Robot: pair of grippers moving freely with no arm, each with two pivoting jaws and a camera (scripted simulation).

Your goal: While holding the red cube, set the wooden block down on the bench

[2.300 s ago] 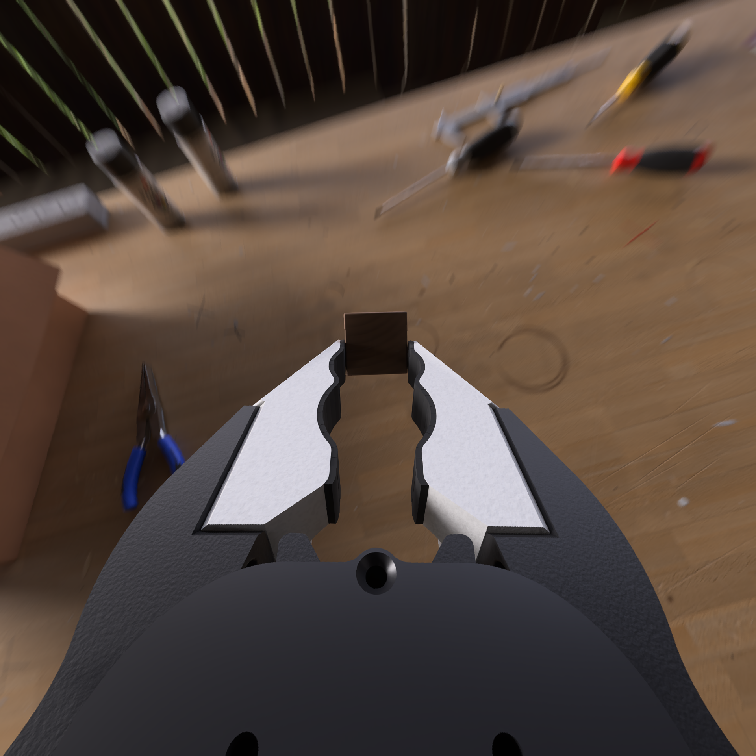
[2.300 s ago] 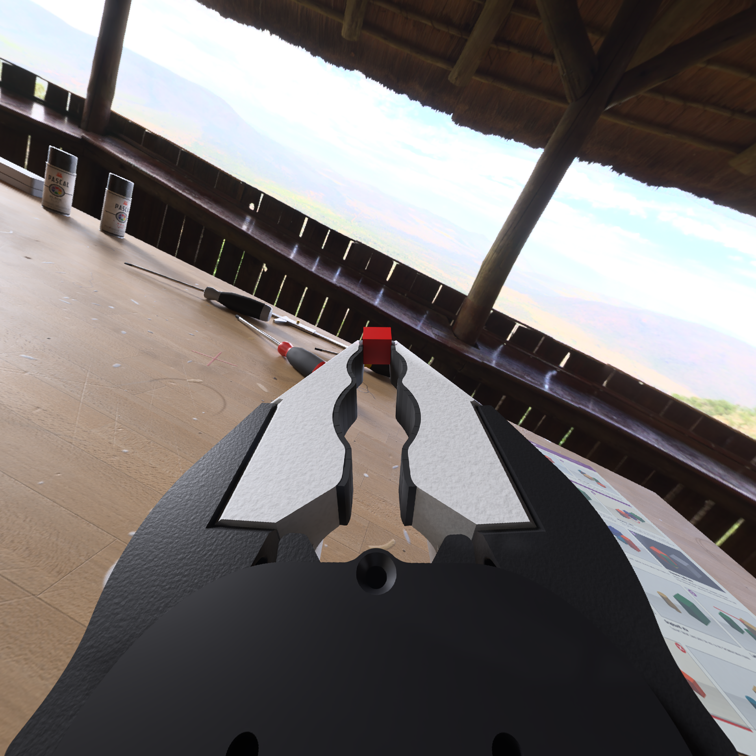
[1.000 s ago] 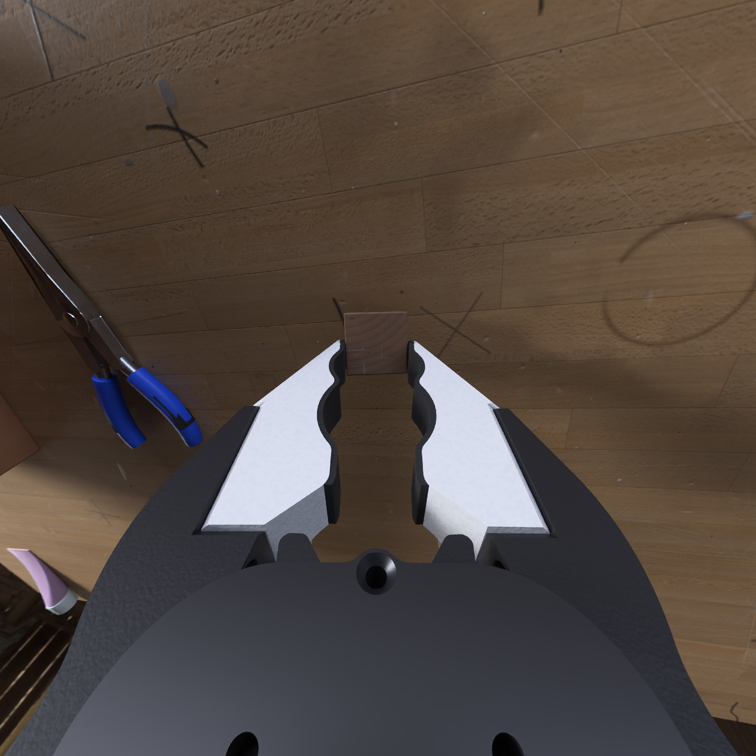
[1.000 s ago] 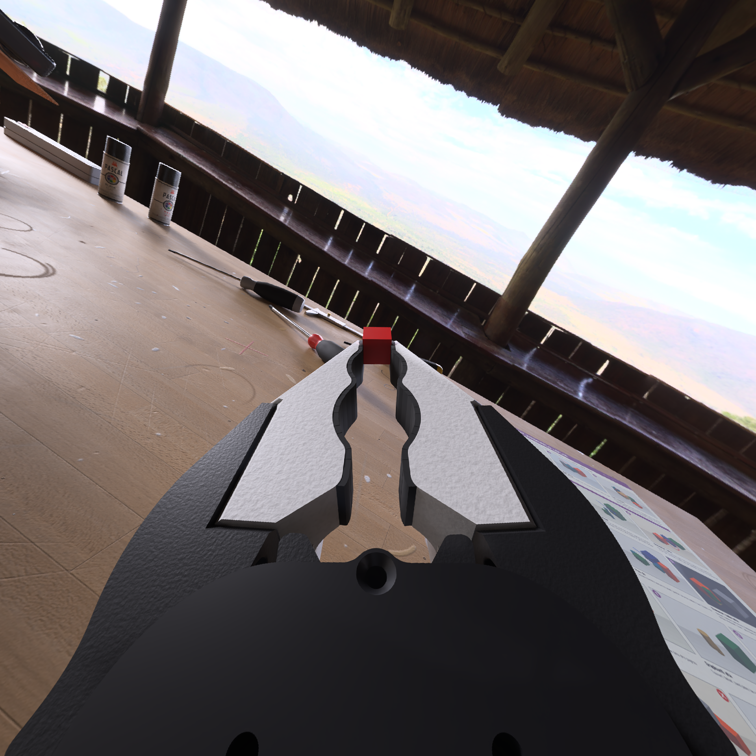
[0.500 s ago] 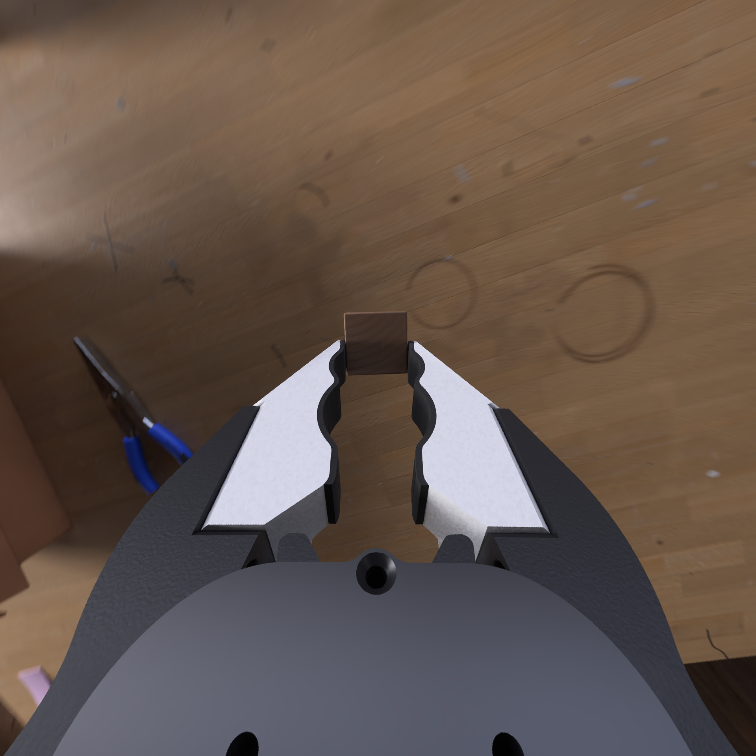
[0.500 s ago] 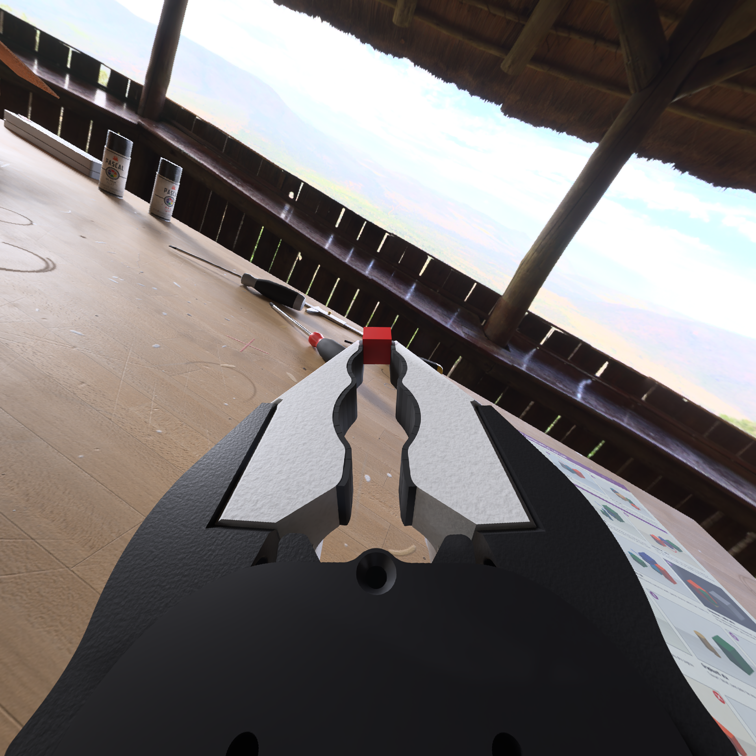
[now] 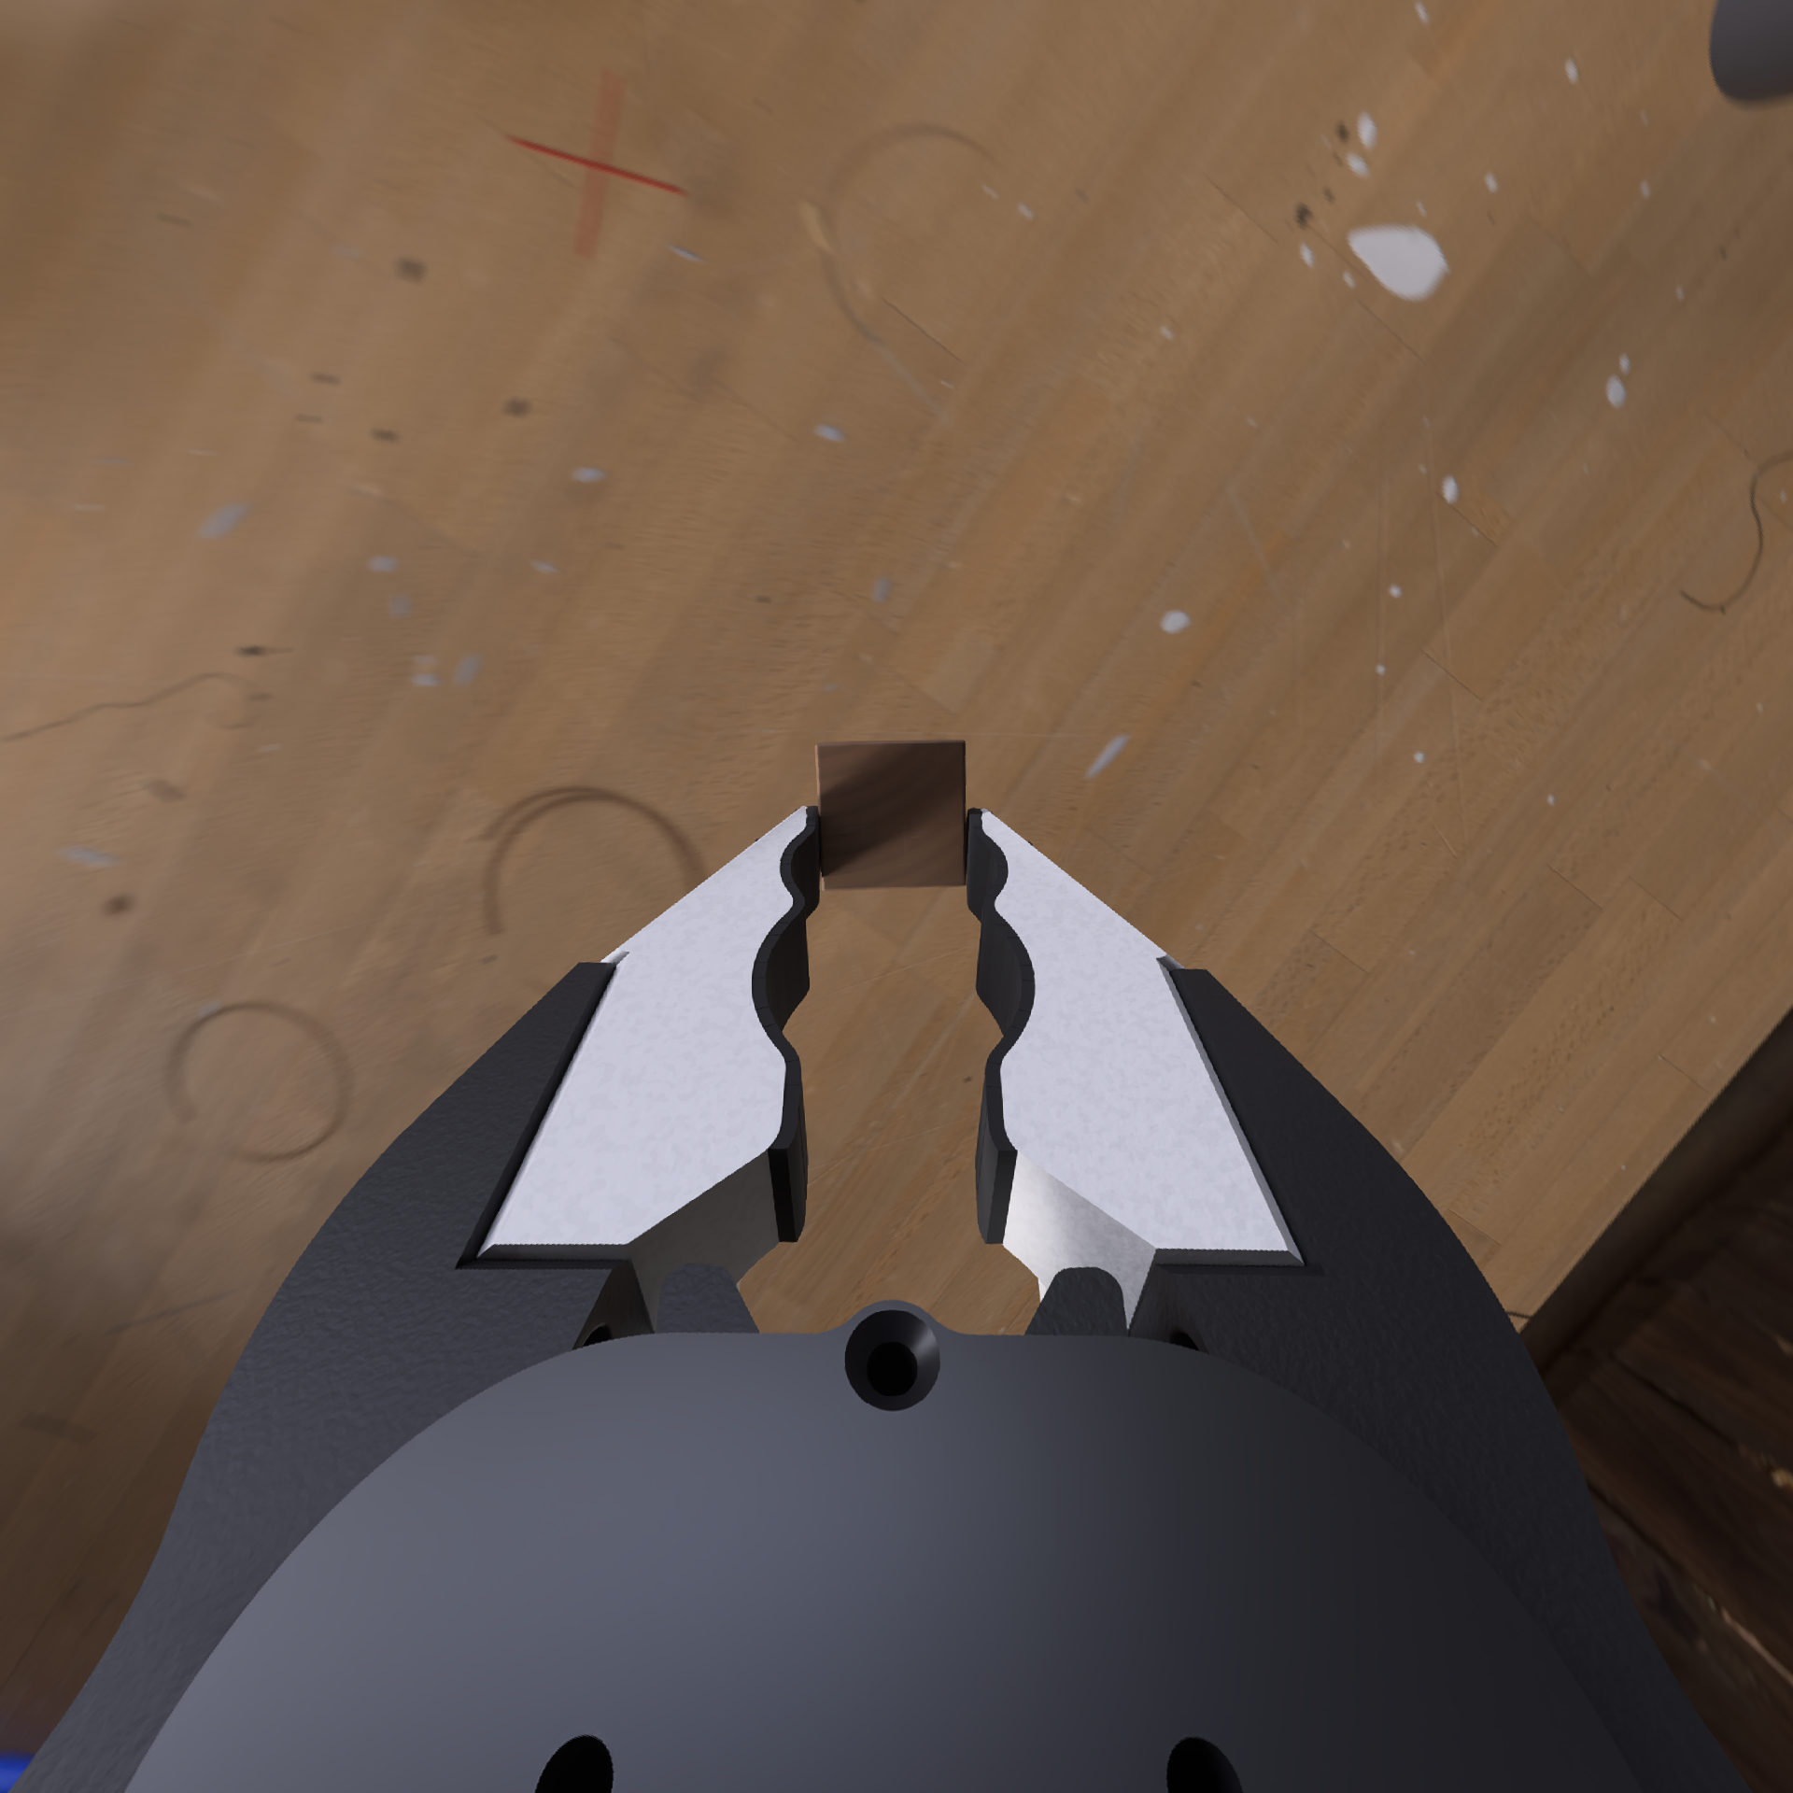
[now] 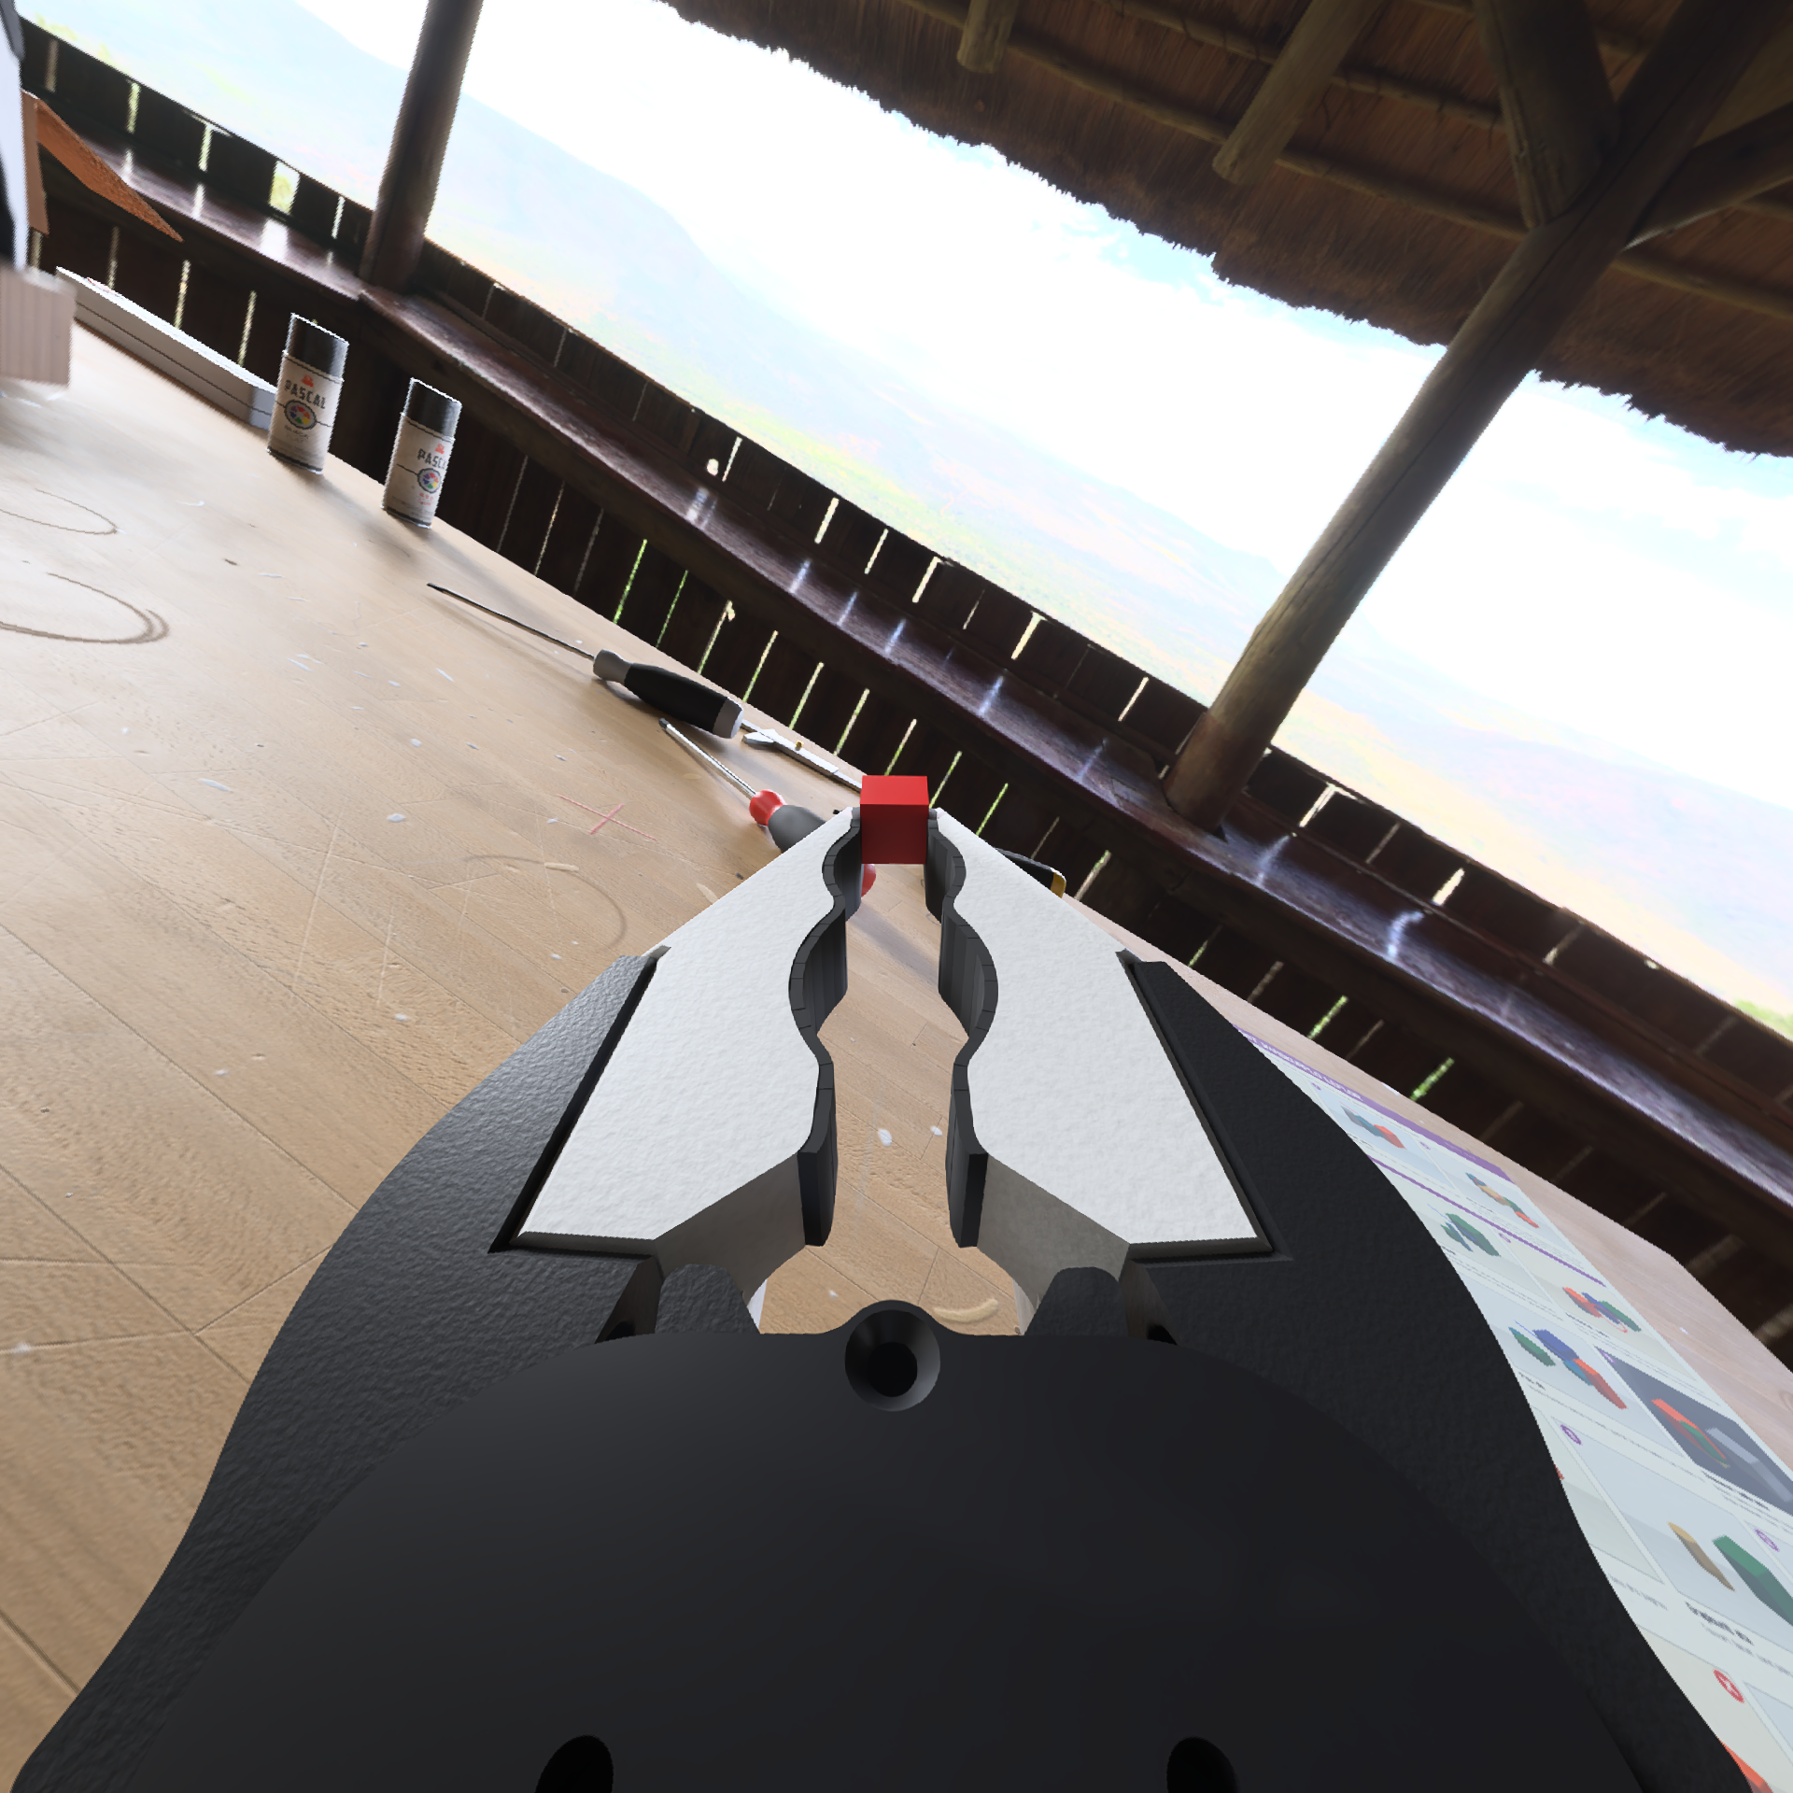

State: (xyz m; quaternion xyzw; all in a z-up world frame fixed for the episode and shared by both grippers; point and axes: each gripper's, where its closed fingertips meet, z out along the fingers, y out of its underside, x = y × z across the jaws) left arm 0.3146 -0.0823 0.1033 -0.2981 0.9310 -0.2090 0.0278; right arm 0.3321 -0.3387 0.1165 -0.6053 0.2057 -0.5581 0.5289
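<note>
My left gripper (image 7: 891, 842) is shut on the brown wooden block (image 7: 891, 813), held at the fingertips above the wooden bench (image 7: 1261, 543), pointing down at it. How high above the bench it is I cannot tell. My right gripper (image 8: 895, 836) is shut on the small red cube (image 8: 893, 817), held above the bench (image 8: 243, 873) and pointing toward the dark railing. The left gripper does not show in the right wrist view.
In the right wrist view, two spray cans (image 8: 309, 393) (image 8: 423, 453) stand at the far left, and a black-handled screwdriver (image 8: 669, 691) and a red-handled one (image 8: 776, 813) lie ahead. A printed sheet (image 8: 1601, 1358) lies at right. The bench edge (image 7: 1649, 1164) runs at lower right in the left wrist view.
The left gripper has swung over the bench with the block: the blue pliers have left its view and a red cross mark and the bench edge now show. The right gripper has barely moved.
</note>
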